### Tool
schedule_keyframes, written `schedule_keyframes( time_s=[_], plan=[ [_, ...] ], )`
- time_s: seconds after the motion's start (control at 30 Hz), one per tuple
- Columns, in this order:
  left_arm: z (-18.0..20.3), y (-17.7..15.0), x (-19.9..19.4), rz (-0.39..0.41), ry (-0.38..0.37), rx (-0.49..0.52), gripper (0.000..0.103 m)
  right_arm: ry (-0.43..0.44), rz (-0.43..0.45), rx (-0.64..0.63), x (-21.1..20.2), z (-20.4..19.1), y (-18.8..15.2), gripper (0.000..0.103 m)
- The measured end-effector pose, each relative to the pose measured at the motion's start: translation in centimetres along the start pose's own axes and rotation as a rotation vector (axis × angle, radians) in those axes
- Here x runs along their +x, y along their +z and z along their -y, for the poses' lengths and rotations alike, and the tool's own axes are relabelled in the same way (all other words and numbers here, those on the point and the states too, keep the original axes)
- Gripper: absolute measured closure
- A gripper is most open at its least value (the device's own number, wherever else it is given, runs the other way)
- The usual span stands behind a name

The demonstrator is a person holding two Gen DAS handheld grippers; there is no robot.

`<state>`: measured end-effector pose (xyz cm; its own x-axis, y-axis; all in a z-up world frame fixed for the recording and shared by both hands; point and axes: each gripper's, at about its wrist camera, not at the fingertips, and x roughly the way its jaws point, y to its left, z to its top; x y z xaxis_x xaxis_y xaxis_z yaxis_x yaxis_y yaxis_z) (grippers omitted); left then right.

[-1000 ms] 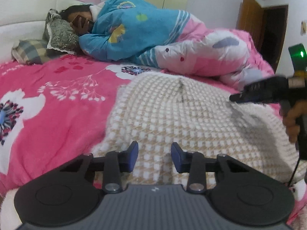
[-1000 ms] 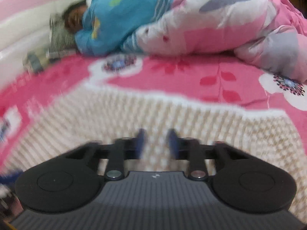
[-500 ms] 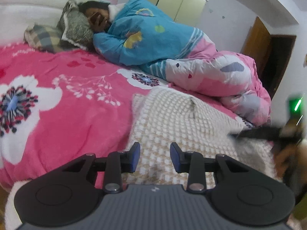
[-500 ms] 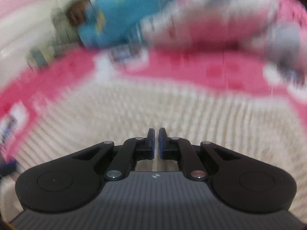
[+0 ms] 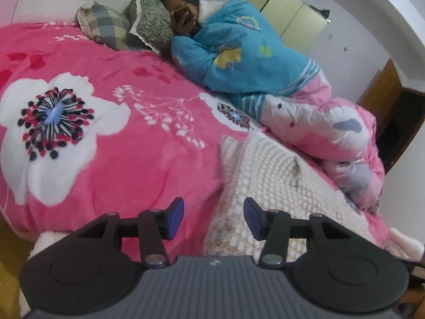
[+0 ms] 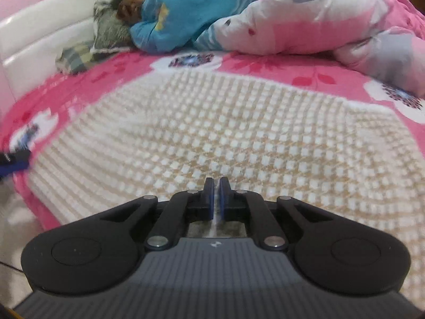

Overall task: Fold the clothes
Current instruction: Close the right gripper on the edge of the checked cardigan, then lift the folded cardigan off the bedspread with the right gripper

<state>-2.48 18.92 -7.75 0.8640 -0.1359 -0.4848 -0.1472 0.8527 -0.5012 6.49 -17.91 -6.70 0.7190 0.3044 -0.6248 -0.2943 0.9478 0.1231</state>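
Observation:
A cream waffle-knit garment [image 6: 239,133] lies spread flat on the pink flowered blanket [image 5: 111,164]. In the left wrist view its left edge [image 5: 279,180] runs under my left gripper [image 5: 213,210]. That gripper's jaws are opening and nothing is between the pads: one pad hangs over the blanket, the other over the knit. My right gripper [image 6: 216,186] sits low over the garment's near edge. Its jaws are almost together and easing apart, and only a thin pale slit shows between the pads. The left gripper's blue tip [image 6: 16,159] shows at the garment's left edge.
A person in a blue top [image 5: 247,55] lies along the far side of the bed under a pink and white quilt [image 5: 326,130]. Two pillows [image 5: 127,24] rest by the white headboard [image 6: 39,50]. A wooden door [image 5: 382,98] stands at the right.
My left gripper slid left off the garment's middle to its left edge, rolled, and its jaws widened. My right gripper closed from open. It no longer shows in the left wrist view.

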Motion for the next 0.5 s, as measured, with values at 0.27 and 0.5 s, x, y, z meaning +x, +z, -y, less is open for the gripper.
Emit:
schedule_keyframes(
  time_s=[0.27,0.5],
  plan=[
    [-2.7,0.9,-0.7,0.007,-0.017,-0.118,0.050,0.009,0.002,-0.256,-1.9,-2.4,-5.1,0.097],
    [-4.1,1.4,-0.8,-0.001,-0.055,-0.184,0.042,0.124,0.159,-0.553,-5.5,-10.4,-3.4,0.071]
  ],
)
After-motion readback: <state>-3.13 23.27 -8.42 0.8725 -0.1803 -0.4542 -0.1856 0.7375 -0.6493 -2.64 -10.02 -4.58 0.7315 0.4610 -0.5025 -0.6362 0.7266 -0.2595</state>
